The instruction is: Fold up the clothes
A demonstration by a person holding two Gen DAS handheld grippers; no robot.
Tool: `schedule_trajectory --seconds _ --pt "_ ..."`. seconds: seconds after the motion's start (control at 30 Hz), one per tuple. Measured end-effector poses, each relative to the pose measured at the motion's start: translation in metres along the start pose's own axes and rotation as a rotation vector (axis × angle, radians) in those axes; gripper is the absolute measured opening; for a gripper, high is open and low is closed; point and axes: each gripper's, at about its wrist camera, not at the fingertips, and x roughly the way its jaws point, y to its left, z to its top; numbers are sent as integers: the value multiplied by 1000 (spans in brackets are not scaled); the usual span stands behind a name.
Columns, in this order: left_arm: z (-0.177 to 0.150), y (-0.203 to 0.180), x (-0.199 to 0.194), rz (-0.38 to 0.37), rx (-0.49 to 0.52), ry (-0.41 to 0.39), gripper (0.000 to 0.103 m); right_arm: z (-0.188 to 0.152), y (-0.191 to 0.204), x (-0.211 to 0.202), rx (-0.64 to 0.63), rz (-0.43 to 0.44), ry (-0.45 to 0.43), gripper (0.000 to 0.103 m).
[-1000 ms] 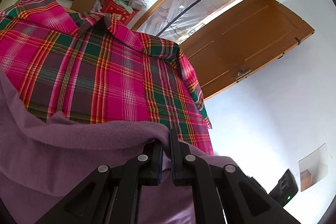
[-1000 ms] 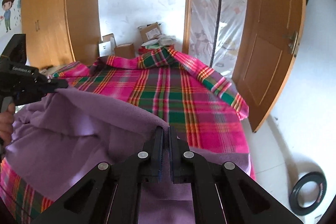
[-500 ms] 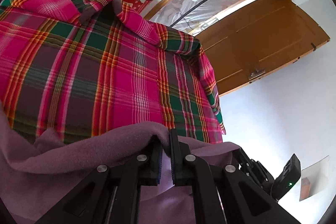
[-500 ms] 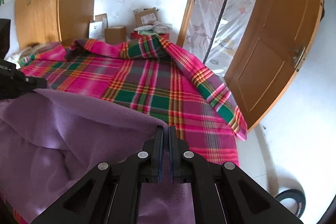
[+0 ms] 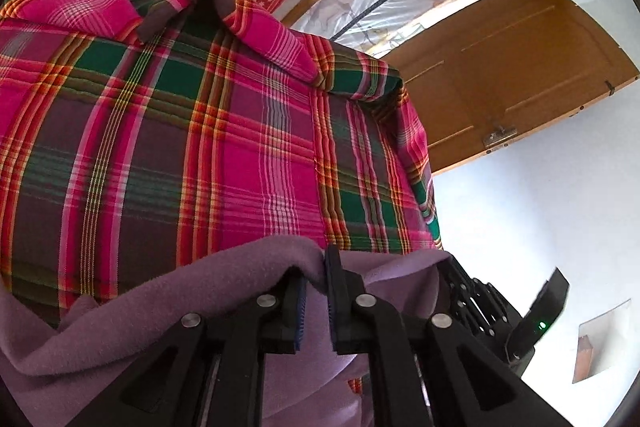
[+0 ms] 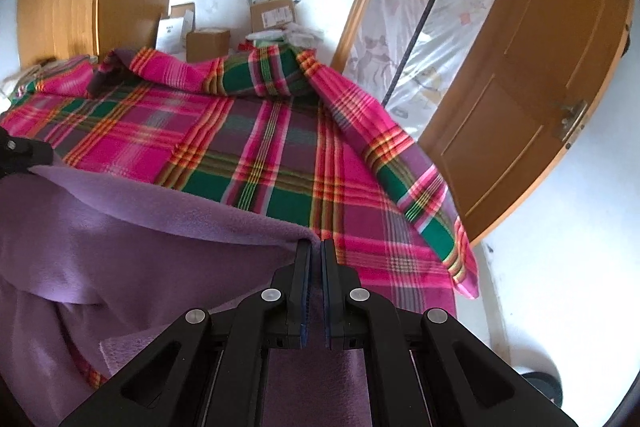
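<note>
Hanging between two pinched points, the purple garment (image 6: 132, 259) looks soft, light and limp, likely fleece; it should drape and sag readily, so its top edge or corners seem the sensible places to grip. It hovers over the near end of the plaid bedspread (image 5: 200, 131). The left gripper (image 5: 316, 291) and the right gripper (image 6: 316, 287) each have their fingers nearly closed, clamping that edge.
</note>
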Motion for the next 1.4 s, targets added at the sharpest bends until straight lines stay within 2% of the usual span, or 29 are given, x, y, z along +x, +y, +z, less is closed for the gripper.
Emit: schedule_trajectory --seconds 0.1,0.2,0.3,0.37,0.47,0.73,0.87,1.03,1.13,1.4 --pt "-6 -3 -12 19 42 1 22 -2 -1 1 7 -17 26 5" --pt "-11 -3 -31 31 77 -25 25 -2 -6 -3 46 -40 43 16" --pt "-16 6 -54 39 74 -51 27 -5 -9 -11 77 -43 55 18" --pt "-19 15 -68 78 57 -66 27 -7 -9 -24 77 -49 37 19" --pt "-29 29 -96 80 28 -100 27 -12 -14 -44 102 -46 12 21" --pt "-72 64 -175 145 -24 -177 27 -36 -25 -123 194 2 -95 25" --pt "-98 88 -217 182 -74 -223 27 -55 -19 -178 201 69 -162 26" --pt "-131 120 -265 234 -141 -273 27 -85 -11 -230 214 225 -181 26" --pt "-150 138 -284 247 -177 -291 27 -105 -1 -237 237 303 -134 32" --pt "-199 179 -308 275 -266 -320 28 -152 34 -216 329 393 -28 32"
